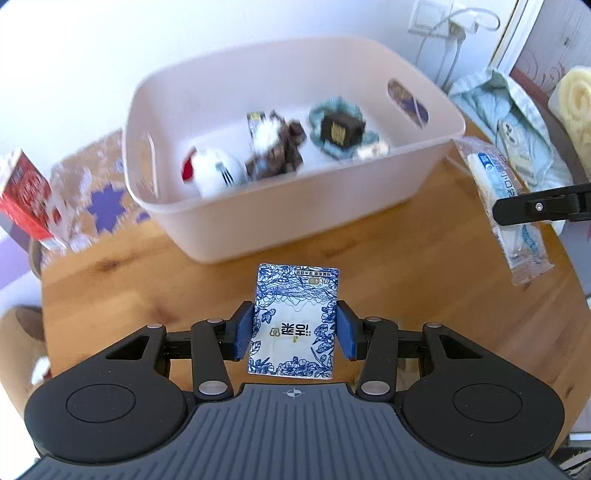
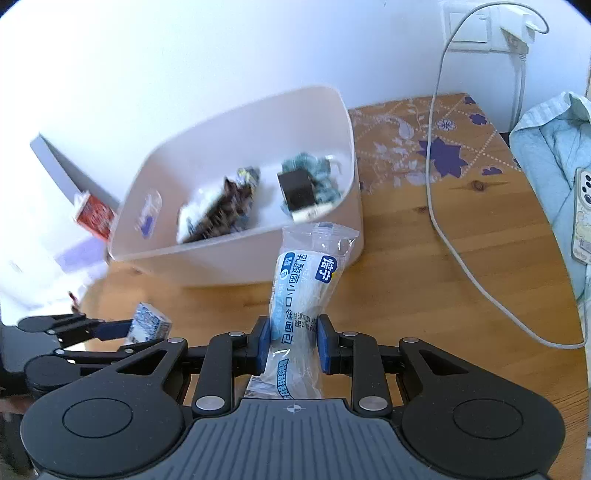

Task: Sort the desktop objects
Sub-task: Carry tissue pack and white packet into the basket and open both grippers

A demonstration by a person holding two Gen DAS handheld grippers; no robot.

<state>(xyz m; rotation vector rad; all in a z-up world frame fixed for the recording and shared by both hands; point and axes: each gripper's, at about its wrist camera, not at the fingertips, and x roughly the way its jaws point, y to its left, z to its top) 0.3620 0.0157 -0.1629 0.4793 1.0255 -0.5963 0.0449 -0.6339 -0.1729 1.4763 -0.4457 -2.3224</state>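
Note:
My left gripper is shut on a blue-and-white floral tissue pack, held above the wooden table just in front of the white plastic bin. My right gripper is shut on a clear bread packet with blue print, its top reaching the near rim of the bin. The bin holds a white plush toy, a dark snack bag, a black box on a teal scrunchie. The left gripper with the tissue pack shows at the left of the right wrist view.
A red carton stands at the far left on a patterned mat. A pale blue cloth and a phone lie at the right. A white cable runs across the table to a wall socket.

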